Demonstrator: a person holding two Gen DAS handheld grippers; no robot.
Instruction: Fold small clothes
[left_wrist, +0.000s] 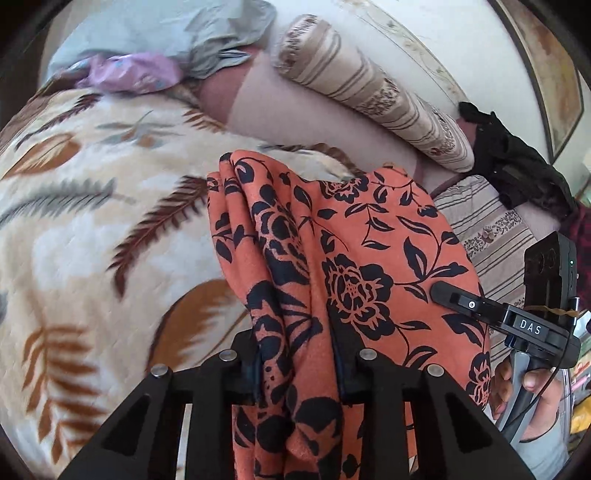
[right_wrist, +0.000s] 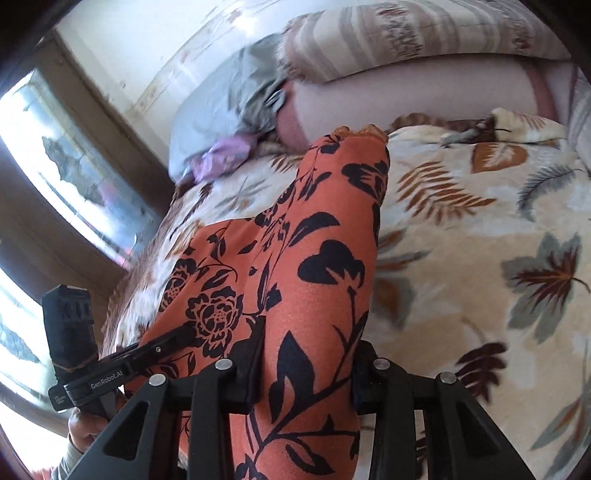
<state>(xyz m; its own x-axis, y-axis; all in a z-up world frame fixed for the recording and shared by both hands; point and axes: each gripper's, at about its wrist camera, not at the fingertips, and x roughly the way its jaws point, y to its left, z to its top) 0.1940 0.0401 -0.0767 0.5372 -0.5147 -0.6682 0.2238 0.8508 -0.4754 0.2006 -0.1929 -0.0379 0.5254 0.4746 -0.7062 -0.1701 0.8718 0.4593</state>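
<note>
The orange floral garment (left_wrist: 332, 258) hangs in the lower middle of both frames, above the leaf-patterned blanket (left_wrist: 92, 221). The left tongs (left_wrist: 297, 369) pinch its bunched fabric, and the right tongs (right_wrist: 306, 369) pinch another part.

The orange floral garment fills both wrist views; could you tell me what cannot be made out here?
- Orange floral garment: its type and full outline; bunched folds and the bottom edge hide them in both views.
- Left gripper and right gripper: the fingertips are buried in cloth.
- Grey and purple clothes: blurred in the right wrist view.
- Black item: too dark to identify.
</note>
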